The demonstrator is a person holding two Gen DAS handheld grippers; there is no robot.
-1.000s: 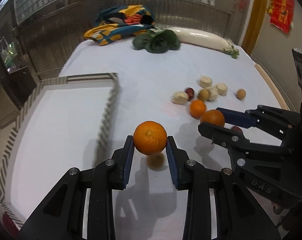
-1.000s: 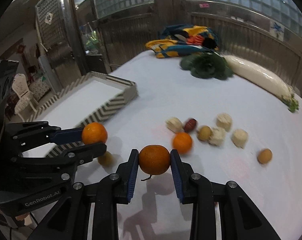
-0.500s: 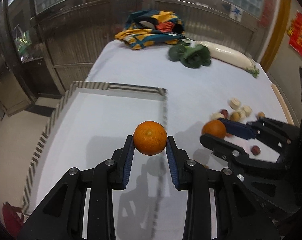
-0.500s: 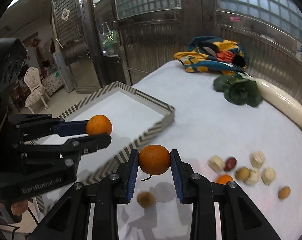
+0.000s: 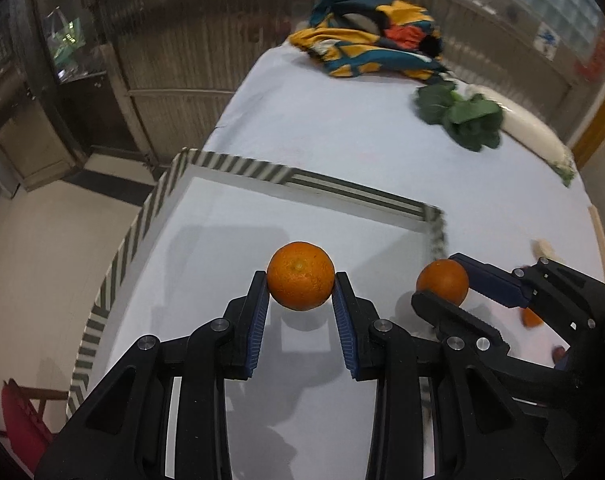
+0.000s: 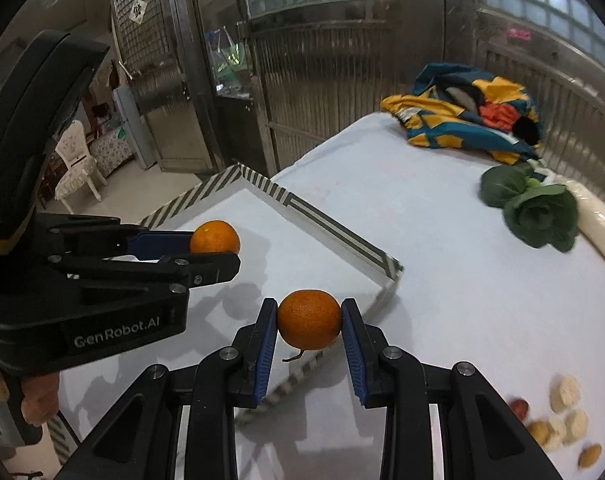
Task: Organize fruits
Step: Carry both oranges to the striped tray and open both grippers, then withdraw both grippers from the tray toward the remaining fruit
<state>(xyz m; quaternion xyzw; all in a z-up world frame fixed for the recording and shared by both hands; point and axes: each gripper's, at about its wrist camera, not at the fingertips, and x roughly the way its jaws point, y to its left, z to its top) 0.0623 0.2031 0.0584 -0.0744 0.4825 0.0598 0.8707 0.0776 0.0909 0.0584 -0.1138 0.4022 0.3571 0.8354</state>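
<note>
My left gripper (image 5: pixel 301 280) is shut on an orange (image 5: pixel 300 275) and holds it above the white floor of the striped-rim tray (image 5: pixel 230 162). My right gripper (image 6: pixel 309 324) is shut on a second orange (image 6: pixel 309 319) with a short stem, held over the tray's right rim (image 6: pixel 342 236). In the left wrist view the right gripper (image 5: pixel 446 286) with its orange (image 5: pixel 442 282) sits to the right, by the tray's corner. In the right wrist view the left gripper (image 6: pixel 218 246) with its orange (image 6: pixel 215 237) hangs over the tray.
A third orange (image 5: pixel 532 317), small brown, red and pale pieces (image 6: pixel 562 420) lie on the white tablecloth to the right. Leafy greens (image 6: pixel 534 210), a white radish (image 5: pixel 530 128) and a colourful cloth (image 6: pixel 470 120) lie at the far end. The table edge drops off left of the tray.
Both grippers have carried their oranges leftward from the loose fruit on the cloth to the tray; the left now hangs over the tray floor, the right over its rim.
</note>
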